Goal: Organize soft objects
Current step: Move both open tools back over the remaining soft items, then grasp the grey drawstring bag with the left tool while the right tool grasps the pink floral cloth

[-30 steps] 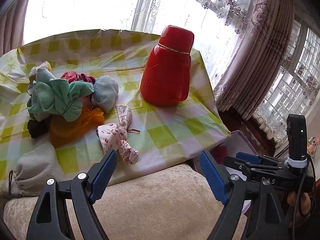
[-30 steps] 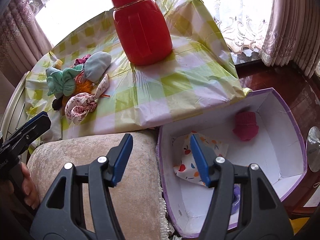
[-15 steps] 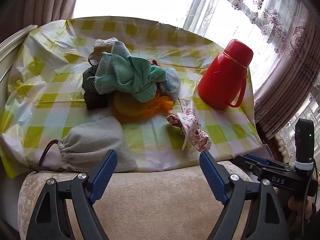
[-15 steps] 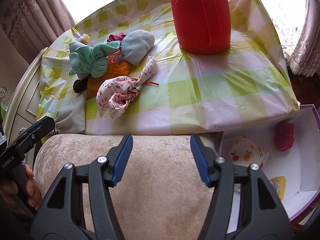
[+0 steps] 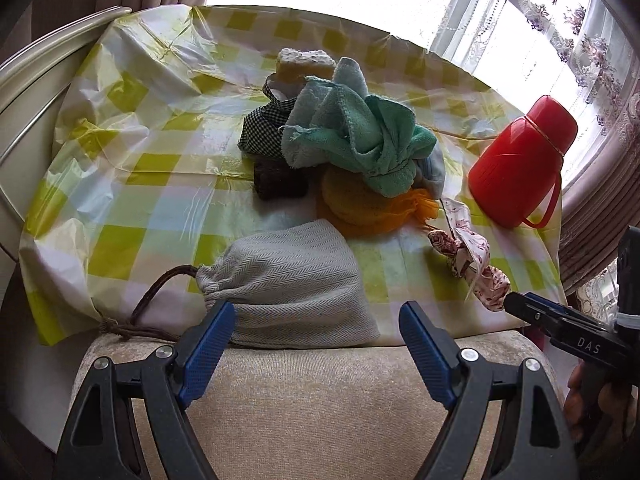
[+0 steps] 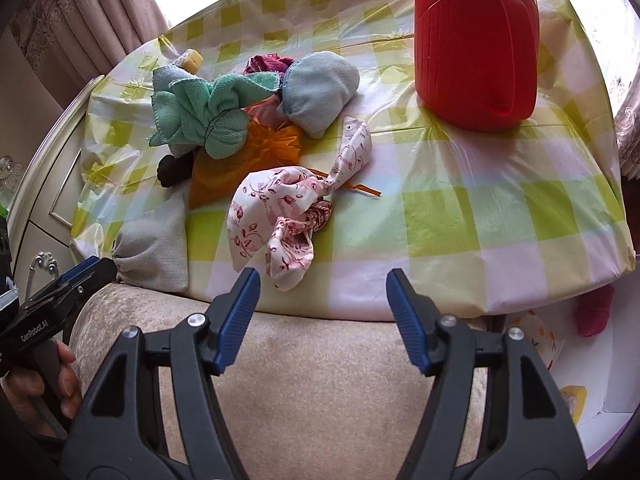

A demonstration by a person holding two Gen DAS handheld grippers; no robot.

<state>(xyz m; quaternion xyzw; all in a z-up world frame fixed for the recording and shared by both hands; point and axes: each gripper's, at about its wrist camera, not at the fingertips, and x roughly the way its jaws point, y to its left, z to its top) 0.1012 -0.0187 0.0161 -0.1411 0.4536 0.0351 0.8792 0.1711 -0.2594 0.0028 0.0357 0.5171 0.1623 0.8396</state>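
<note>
Both grippers lined up on separate soft things, neither holding yet.

Left gripper (image 5: 316, 320), jaws wide and empty, faces the grey pouch (image 5: 288, 280); right gripper (image 6: 322, 290), jaws opening and empty, faces the floral cloth (image 6: 276, 216) on the tabletop (image 6: 460, 200).

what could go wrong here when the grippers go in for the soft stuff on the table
The floral cloth lies near the table edge and might slide off. The green towel sits atop the pile, so pulling it may drag neighbours. The red jug stands close by; a swing could knock it.

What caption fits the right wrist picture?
Right gripper, jaws opening and empty, faces a floral cloth on the checked tablecloth near a red jug.
</note>
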